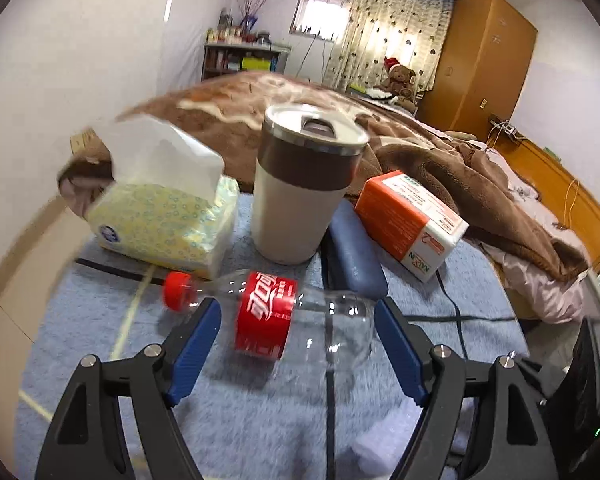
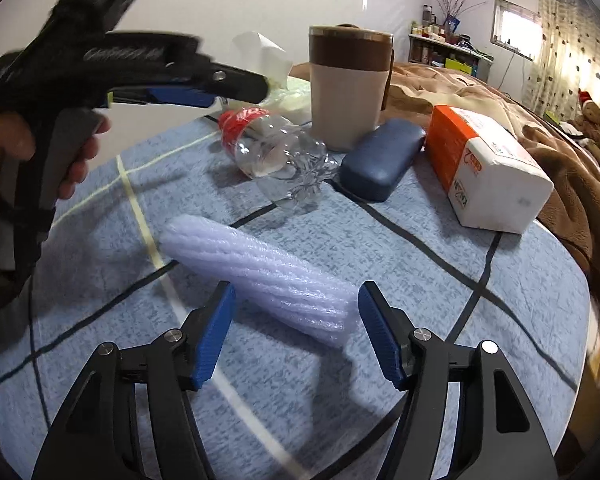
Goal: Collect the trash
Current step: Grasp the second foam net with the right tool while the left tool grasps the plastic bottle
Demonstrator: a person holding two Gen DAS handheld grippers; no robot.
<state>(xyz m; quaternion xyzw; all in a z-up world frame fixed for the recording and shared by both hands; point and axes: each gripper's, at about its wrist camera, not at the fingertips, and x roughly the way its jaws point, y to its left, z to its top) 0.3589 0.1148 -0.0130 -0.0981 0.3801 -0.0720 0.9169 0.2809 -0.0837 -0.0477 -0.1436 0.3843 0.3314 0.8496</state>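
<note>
An empty clear cola bottle (image 1: 284, 312) with a red cap and red label lies on its side on the blue checked cloth (image 1: 260, 420). My left gripper (image 1: 298, 312) is open, its blue pads either side of the bottle, not pressing it. The bottle also shows in the right wrist view (image 2: 276, 160), with the left gripper (image 2: 220, 92) above its cap end. A white foam wrap (image 2: 260, 276) lies on the cloth. My right gripper (image 2: 296, 304) is open, its pads straddling the wrap's near end.
A beige tumbler (image 1: 300, 184) with a brown band stands behind the bottle. A yellow tissue pack (image 1: 168, 220) is to its left, a blue glasses case (image 1: 356, 256) and an orange-white box (image 1: 412, 220) to its right. A brown blanket (image 1: 440, 160) covers the bed behind.
</note>
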